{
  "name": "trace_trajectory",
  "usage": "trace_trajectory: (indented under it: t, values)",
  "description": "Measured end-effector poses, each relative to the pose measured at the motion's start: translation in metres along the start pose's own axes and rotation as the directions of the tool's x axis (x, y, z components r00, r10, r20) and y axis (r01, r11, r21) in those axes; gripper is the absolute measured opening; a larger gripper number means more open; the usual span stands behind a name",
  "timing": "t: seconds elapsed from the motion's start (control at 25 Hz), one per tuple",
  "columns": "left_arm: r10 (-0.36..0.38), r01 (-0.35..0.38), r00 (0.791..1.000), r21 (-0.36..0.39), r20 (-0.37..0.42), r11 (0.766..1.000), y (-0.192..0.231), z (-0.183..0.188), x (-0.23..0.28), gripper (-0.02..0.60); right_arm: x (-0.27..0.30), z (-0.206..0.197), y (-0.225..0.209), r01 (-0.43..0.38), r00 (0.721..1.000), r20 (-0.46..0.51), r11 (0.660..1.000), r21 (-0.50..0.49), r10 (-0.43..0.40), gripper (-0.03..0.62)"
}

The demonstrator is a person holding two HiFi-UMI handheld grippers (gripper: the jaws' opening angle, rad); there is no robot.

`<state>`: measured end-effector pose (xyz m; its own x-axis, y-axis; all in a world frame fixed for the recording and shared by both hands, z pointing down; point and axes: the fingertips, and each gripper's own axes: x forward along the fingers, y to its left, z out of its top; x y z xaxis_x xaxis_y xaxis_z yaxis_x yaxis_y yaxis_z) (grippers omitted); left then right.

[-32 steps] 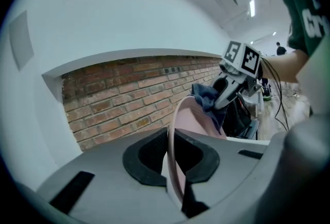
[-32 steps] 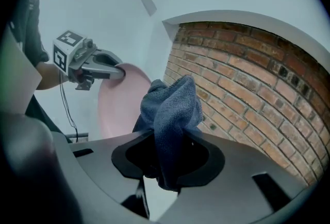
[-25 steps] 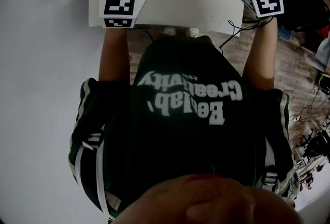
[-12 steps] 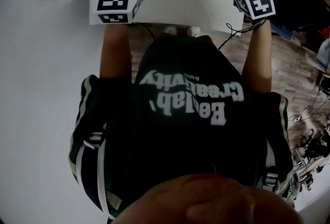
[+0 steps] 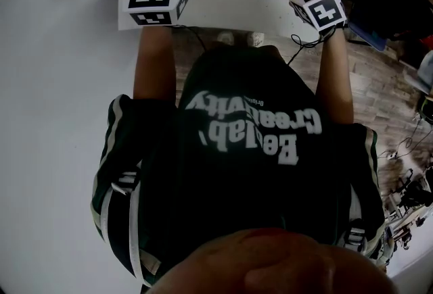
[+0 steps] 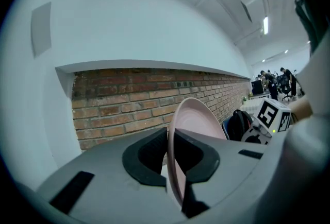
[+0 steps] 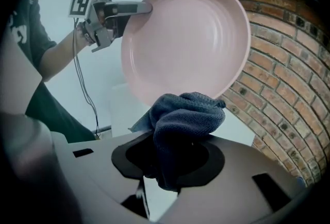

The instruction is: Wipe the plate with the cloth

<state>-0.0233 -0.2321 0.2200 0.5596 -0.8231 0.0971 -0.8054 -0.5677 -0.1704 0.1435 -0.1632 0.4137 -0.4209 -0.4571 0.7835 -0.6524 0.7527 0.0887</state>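
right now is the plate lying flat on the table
No, the left gripper holds the plate up on edge by its rim.

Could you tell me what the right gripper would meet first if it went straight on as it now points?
Probably the round pink plate, near its lower rim; the bunched dark blue cloth in the right gripper would touch first. Depth is unclear.

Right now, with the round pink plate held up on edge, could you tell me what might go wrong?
1. The left gripper pinches the round pink plate only at its rim, in the air above the white table; a firm wipe could lever it loose and drop it.
2. The right gripper holds the dark blue cloth as a bunched wad, so its jaws might scrape the plate.
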Motion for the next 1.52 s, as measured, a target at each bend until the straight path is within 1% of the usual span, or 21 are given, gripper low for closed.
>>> trace_trajectory:
  t: [0.28,0.4,0.56,0.76,0.92,1.0,1.12,1.32,1.4,1.52]
  values:
    - [0.010,-0.010,1.000,-0.009,0.004,1.000,-0.004,0.000,-0.007,0.019,0.007,0.003,0.037,-0.046,0.999,-0.015,0.997,-0.061,0.045,0.114]
    - [0.021,-0.021,1.000,-0.033,0.008,0.999,-0.001,-0.005,-0.012,0.018,0.011,0.007,0.054,-0.067,0.998,-0.005,0.994,-0.087,0.067,0.114]
    - [0.026,-0.025,1.000,-0.065,0.009,0.998,-0.001,-0.005,-0.001,0.017,0.014,0.014,0.062,-0.105,0.994,0.020,0.989,-0.109,0.108,0.114]
    - [0.025,-0.026,1.000,-0.070,-0.003,0.997,-0.005,-0.003,0.007,0.017,0.016,0.021,0.077,-0.138,0.989,0.025,0.980,-0.145,0.143,0.114]
    - [0.016,-0.017,1.000,-0.078,-0.008,0.997,-0.017,-0.015,0.018,0.018,0.023,0.021,0.086,-0.167,0.983,0.039,0.971,-0.173,0.177,0.114]
    - [0.011,-0.012,1.000,-0.082,-0.008,0.997,-0.018,-0.016,0.018,0.018,0.024,0.027,0.095,-0.180,0.980,0.048,0.966,-0.187,0.192,0.114]
    - [0.006,-0.007,1.000,-0.088,-0.010,0.996,-0.014,-0.014,0.008,0.017,0.020,0.049,0.118,-0.203,0.971,0.080,0.957,-0.209,0.224,0.114]
    - [-0.005,0.003,1.000,-0.094,-0.016,0.996,-0.027,-0.017,0.012,0.017,0.007,0.073,0.131,-0.230,0.949,0.158,0.944,-0.236,0.271,0.114]
    - [-0.010,0.008,1.000,-0.092,-0.017,0.996,-0.030,-0.018,0.007,0.017,0.002,0.085,0.139,-0.223,0.942,0.192,0.941,-0.256,0.275,0.114]
    - [-0.019,0.017,1.000,-0.085,-0.023,0.996,-0.034,-0.022,-0.003,0.017,-0.008,0.103,0.148,-0.187,0.931,0.253,0.939,-0.288,0.263,0.114]
